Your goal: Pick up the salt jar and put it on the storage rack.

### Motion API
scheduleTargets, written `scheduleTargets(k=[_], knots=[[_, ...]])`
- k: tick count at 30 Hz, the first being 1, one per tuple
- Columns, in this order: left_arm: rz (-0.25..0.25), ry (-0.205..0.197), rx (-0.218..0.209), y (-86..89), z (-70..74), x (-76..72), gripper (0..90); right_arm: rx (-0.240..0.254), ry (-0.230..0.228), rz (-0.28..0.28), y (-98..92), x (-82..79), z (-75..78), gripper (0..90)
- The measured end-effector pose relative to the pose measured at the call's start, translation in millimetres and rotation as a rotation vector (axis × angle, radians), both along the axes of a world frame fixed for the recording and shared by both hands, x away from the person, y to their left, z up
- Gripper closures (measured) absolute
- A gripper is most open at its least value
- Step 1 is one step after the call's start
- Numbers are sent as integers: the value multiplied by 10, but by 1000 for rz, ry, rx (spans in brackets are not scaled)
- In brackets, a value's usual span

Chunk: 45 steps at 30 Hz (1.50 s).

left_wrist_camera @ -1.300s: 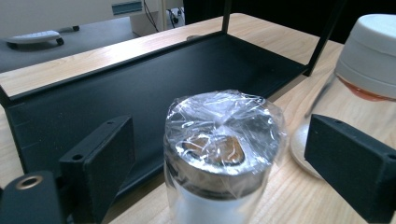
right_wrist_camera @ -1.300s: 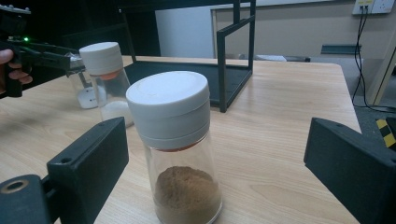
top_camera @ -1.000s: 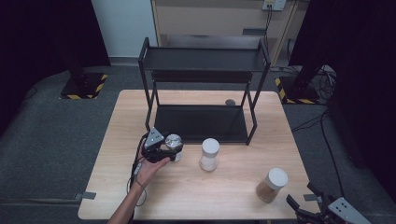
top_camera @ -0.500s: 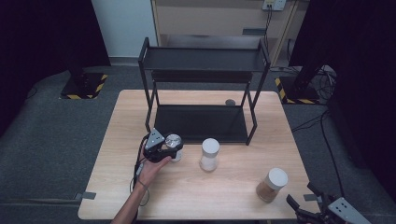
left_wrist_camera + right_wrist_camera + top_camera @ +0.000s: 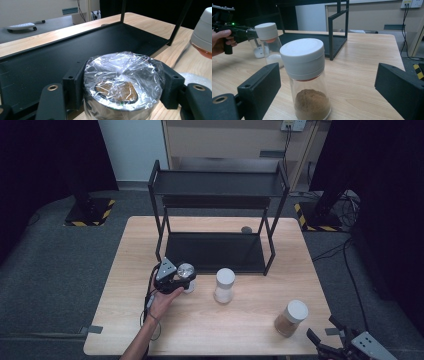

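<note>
Gripping a film-wrapped jar (image 5: pixel 122 80), left gripper (image 5: pixel 176 279) fingers closed.

A grey three-cornered plate is carried on top of the black left gripper (image 5: pixel 186 279), and a dark cable is trailed from it along the bare forearm. Thick, blocky black jaws with small round holes and brass-ringed screw holes are seen on the right gripper (image 5: pixel 327 82), likewise topped by a grey plate.

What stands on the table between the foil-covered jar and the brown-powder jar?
In the high view, one white-capped clear jar stands between the foil-covered jar and brown-powder jar.
</note>
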<state>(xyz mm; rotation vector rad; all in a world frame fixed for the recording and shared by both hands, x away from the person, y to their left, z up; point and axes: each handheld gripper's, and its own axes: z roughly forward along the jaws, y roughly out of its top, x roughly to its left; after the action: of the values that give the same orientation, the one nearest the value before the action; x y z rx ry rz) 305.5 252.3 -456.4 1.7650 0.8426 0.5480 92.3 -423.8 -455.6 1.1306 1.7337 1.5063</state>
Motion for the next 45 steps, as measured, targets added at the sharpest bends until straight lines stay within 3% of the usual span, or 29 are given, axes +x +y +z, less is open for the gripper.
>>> scheduleTargets(k=[8, 15, 25, 33, 35, 45], knots=[[12, -11, 8, -46, 99, 33, 336, 2, 0, 2, -3, 1, -2, 71], [48, -34, 4, -84, 232, 122, 336, 2, 0, 3, -4, 1, -2, 71], [98, -49, 31, -199, 369, 292, 336, 5, 0, 3, -7, 1, -5, 72], [154, -48, 45, -294, 350, 391, 336, 9, 0, 5, -13, 5, -10, 72], [171, -46, 29, -312, 323, 416, 336, 10, 0, 5, -14, 4, -12, 72], [213, -15, 40, -387, 230, 608, 337, 15, -2, 7, -24, 3, -18, 72]])
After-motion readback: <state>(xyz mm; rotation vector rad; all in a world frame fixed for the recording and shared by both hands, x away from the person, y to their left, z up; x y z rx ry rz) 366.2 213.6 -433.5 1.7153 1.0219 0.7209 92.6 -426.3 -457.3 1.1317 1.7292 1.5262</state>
